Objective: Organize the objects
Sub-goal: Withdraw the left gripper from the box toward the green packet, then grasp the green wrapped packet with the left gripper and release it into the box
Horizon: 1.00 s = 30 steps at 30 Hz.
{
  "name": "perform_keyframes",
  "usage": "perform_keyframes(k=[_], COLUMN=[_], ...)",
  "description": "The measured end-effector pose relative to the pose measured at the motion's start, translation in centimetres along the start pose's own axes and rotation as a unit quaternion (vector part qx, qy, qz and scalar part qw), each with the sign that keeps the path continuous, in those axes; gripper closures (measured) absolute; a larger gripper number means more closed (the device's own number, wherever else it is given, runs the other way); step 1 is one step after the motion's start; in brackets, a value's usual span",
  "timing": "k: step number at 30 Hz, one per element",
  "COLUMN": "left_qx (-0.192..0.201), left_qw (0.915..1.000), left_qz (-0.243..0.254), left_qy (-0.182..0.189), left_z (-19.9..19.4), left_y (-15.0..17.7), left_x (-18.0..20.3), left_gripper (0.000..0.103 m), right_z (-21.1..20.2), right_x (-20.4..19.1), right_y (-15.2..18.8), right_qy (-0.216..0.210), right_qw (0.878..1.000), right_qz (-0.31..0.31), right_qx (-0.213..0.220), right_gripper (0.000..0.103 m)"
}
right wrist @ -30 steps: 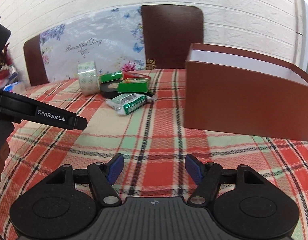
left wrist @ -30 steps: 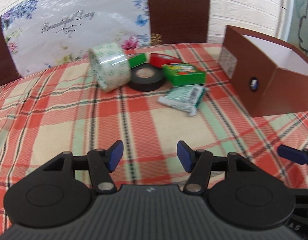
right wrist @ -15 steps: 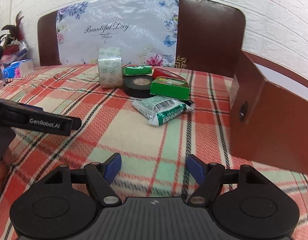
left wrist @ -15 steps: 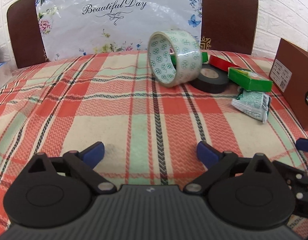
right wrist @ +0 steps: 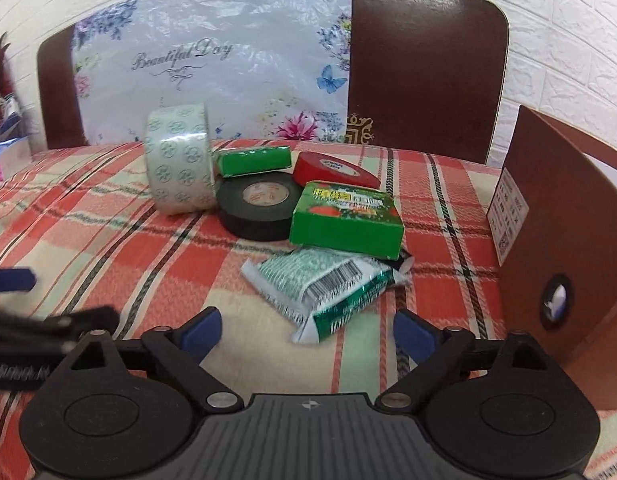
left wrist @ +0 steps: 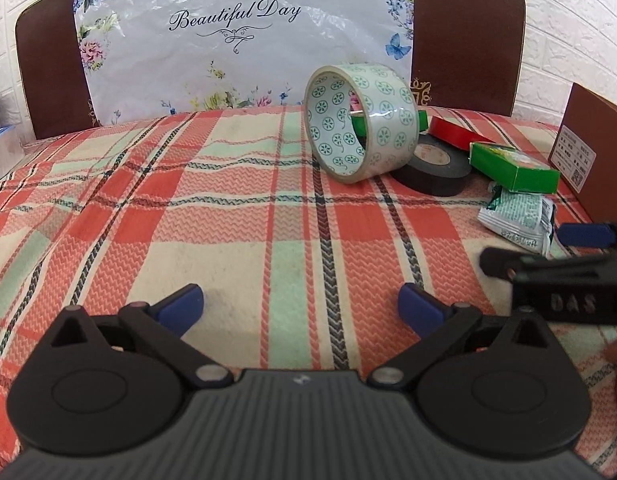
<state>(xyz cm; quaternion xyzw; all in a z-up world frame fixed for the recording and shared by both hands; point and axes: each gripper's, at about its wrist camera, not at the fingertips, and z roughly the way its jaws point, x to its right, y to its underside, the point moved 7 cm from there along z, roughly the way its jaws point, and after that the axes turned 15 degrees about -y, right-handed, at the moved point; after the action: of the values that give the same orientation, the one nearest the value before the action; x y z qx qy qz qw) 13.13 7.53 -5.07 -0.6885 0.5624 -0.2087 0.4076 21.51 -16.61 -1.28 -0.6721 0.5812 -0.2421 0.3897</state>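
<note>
Both tongs, the left tongs (left wrist: 300,304) and right tongs (right wrist: 306,330), gape empty above the plaid counter (left wrist: 228,216), their jaws having just been opening with nothing between them. Nothing appears sorted yet: the brown box (right wrist: 568,216) stands at the right, its interior hidden. Clustered just beside it: three tape rolls (patterned (right wrist: 178,158), black (right wrist: 260,202), red (right wrist: 334,168)), two green boxes (right wrist: 346,220), one foil packet (right wrist: 328,288).

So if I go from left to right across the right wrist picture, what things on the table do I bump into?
Patterned tape roll → black tape roll → big green box → brown box.
</note>
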Motion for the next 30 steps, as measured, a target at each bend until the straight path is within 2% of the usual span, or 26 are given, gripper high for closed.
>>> perform_keyframes(k=[4,6,8,9,10,12,20,27,28,30], left_qx=[0.001,0.001,0.001,0.001,0.001,0.001,0.001,0.002,0.002,0.002], left_qw=[1.0000,1.0000,1.0000,1.0000,1.0000,1.0000,1.0000,1.0000,1.0000,1.0000], left_qz=[-0.001,-0.001,-0.001,-0.001,-0.001,-0.001,-0.001,0.000,0.000,0.001], left_qy=[0.001,0.001,0.001,0.001,0.001,0.001,0.000,-0.001,-0.001,-0.002], left_z=[0.0,0.0,0.0,0.0,0.0,0.0,0.0,0.0,0.0,-0.1], left_y=[0.0,0.0,0.0,0.0,0.0,0.0,0.0,0.0,0.0,0.1], left_x=[0.0,0.0,0.0,0.0,0.0,0.0,-0.1,0.0,0.0,0.0], left_gripper=[0.000,0.000,0.000,0.000,0.000,0.000,0.000,0.000,0.000,0.000], right_z=[1.7,2.0,1.9,1.8,1.7,1.4,-1.7,-7.3,-8.0,-9.2], right_x=[0.7,0.8,0.7,0.4,0.1,-0.5,-2.3,-3.9,-4.0,-3.9], right_y=[-1.1,-1.5,-1.6,-1.5,-1.5,-1.4,1.0,5.2,5.7,6.6], right_qy=[0.003,0.001,-0.004,-0.007,-0.013,-0.014,-0.041,-0.061,-0.061,-0.056], right_qw=[1.000,1.000,1.000,1.000,1.000,1.000,0.998,0.997,0.997,0.998], right_qz=[0.010,0.011,0.007,0.002,-0.006,-0.023,-0.045,-0.046,-0.041,-0.030], right_qx=[0.001,0.004,0.012,0.014,0.016,0.016,0.012,0.007,0.008,0.009], right_gripper=[0.006,0.010,0.028,0.033,0.044,0.050,0.051,0.049,0.048,0.032])
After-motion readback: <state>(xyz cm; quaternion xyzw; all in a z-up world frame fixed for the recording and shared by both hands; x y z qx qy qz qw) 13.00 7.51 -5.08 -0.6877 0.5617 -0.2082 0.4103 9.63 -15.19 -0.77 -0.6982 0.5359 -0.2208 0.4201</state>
